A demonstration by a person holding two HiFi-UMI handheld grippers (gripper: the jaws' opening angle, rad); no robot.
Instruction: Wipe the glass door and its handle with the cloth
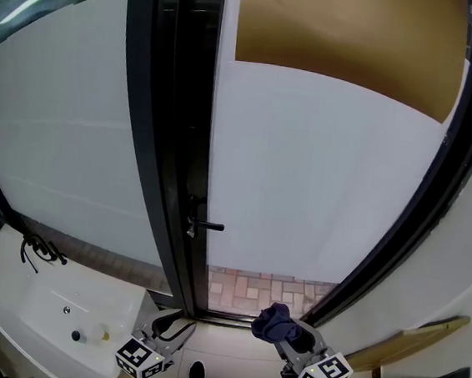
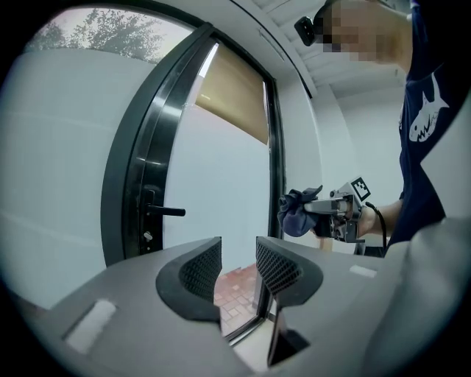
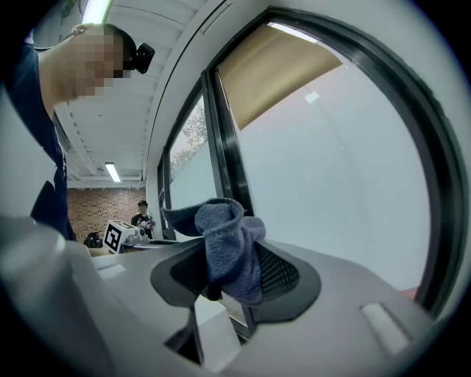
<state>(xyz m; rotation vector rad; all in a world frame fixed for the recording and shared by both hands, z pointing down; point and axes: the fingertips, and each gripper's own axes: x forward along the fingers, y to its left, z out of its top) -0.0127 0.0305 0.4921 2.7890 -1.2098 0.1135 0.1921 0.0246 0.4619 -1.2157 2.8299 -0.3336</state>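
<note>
The frosted glass door (image 1: 321, 176) stands in a black frame straight ahead, its black lever handle (image 1: 207, 225) on the left edge. Low in the head view, my right gripper (image 1: 281, 330) is shut on a bunched dark blue cloth (image 1: 271, 320), a little short of the door's foot. In the right gripper view the cloth (image 3: 229, 247) bulges up between the jaws. My left gripper (image 1: 175, 325) is open and holds nothing, well below the handle. From the left gripper view the handle (image 2: 168, 211) lies ahead to the left, and the cloth (image 2: 296, 213) is at the right.
A white basin (image 1: 8, 286) with a black tap (image 1: 37, 247) stands at the lower left. A tan blind (image 1: 344, 36) covers the door's top. Brick paving (image 1: 250, 290) shows through the bottom strip. A wooden board (image 1: 409, 336) leans at the right. A person (image 3: 141, 213) stands far behind.
</note>
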